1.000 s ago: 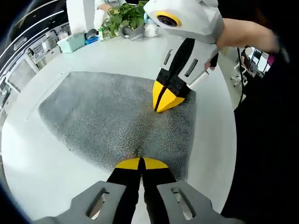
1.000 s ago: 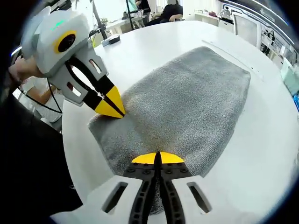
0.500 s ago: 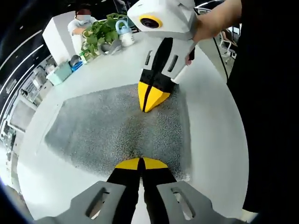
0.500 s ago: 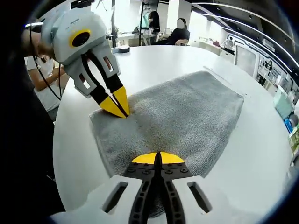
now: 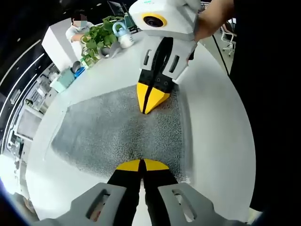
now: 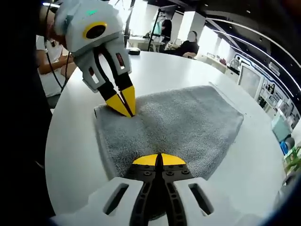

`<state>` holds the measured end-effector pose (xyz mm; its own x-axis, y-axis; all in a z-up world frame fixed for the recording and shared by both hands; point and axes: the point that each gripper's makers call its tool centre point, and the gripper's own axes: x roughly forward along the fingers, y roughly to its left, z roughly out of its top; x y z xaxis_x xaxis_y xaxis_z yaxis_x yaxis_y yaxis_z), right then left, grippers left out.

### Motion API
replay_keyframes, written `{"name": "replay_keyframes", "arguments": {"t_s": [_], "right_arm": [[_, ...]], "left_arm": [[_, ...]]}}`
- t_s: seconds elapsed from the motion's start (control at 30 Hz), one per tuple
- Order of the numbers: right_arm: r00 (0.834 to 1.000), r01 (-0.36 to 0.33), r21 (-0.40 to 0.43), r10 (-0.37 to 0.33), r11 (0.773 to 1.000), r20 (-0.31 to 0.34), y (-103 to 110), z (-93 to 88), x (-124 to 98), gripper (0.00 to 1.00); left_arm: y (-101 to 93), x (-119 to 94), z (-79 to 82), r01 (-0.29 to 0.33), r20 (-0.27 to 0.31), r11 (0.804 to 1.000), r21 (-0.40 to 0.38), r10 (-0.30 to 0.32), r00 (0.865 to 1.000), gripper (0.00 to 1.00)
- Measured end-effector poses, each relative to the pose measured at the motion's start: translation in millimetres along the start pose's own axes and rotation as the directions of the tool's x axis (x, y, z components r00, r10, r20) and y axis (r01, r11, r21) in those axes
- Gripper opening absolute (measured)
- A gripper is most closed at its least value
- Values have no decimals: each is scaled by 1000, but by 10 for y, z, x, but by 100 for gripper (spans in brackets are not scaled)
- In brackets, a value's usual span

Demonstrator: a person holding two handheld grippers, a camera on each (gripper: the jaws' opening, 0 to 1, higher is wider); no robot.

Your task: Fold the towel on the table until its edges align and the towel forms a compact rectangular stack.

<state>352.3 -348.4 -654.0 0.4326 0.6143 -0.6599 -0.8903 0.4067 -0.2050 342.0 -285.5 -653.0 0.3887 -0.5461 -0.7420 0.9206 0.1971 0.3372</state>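
Note:
A grey towel [image 5: 108,132] lies spread on the round white table [image 5: 211,132]. In the left gripper view my left gripper [image 5: 142,164] is shut on the towel's near edge, its yellow tips pressed together. My right gripper [image 5: 149,101] comes in from above, shut on the same edge further along, with a hand holding it. In the right gripper view the towel [image 6: 188,125] stretches away from my right gripper [image 6: 159,159], which is shut on its edge. My left gripper [image 6: 124,106] pinches the towel's corner at upper left.
Potted plants [image 5: 96,35], a teal box [image 5: 61,81] and small items stand at the table's far side, beside a white pillar and a seated person [image 5: 77,26]. People sit beyond the table [image 6: 70,141], near desks. The table rim curves close to the towel's gripped edge.
Both views have tilted and swung, so the cameras moved. Both grippers stay shut on the towel's edge at about the same spacing. The towel still lies spread.

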Motion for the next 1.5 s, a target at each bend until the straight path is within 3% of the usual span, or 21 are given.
{"name": "replay_keyframes", "arguments": {"t_s": [0.17, 0.23, 0.37, 0.6, 0.73, 0.9, 1.0, 1.13, 1.2, 1.3, 1.33, 1.37, 1.5], "right_arm": [[1000, 7, -9, -7, 1000, -13, 14, 37, -118, 1], [1000, 7, -11, -7, 1000, -2, 64, 32, -218, 3], [1000, -10, -108, 7, 994, -28, 248, -146, -425, 6], [998, 8, -116, -14, 993, -57, 392, -427, -675, 20], [997, 27, -127, -35, 992, -63, 363, -453, -689, 24], [996, 43, -173, -56, 984, -74, 318, -481, -669, 24], [994, 53, -218, -73, 975, -86, 248, -471, -668, 23], [993, 62, -246, -84, 967, -81, 187, -459, -661, 24], [993, 63, -259, -87, 964, -83, 165, -460, -657, 25], [992, 67, -280, -94, 958, -85, 116, -443, -627, 26], [992, 66, -285, -94, 956, -83, 101, -435, -613, 26], [992, 65, -293, -93, 954, -83, 87, -426, -586, 26], [993, 63, -314, -92, 947, -78, 68, -365, -551, 25]], "left_arm": [[28, -25, -19, -16, 68, 979, -203, 30, 997, 2], [31, -34, -40, -22, 79, 980, -200, 39, 996, 2], [15, -37, -27, -36, 71, 980, -195, 51, 996, 2], [17, -39, -32, -39, 71, 981, -192, 53, 996, 2], [40, -57, -40, -28, 126, 957, -290, 67, 990, 2], [23, -145, -60, -44, 100, 964, -261, 72, 992, 10], [-16, -279, -116, -55, 57, 981, -187, 67, 996, 19], [-186, -412, -170, -14, 47, 991, -136, 21, 999, 22], [-276, -458, -201, 3, 32, 998, -68, 0, 999, 28], [-531, -490, -260, 75, -6, 996, 49, -75, 997, 42], [-534, -471, -135, 53, 62, 997, 58, -57, 996, 40], [-538, -472, -191, 48, 17, 996, 72, -49, 999, 41], [-480, -459, -163, 27, 10, 996, 90, -28, 1000, 42]]}}
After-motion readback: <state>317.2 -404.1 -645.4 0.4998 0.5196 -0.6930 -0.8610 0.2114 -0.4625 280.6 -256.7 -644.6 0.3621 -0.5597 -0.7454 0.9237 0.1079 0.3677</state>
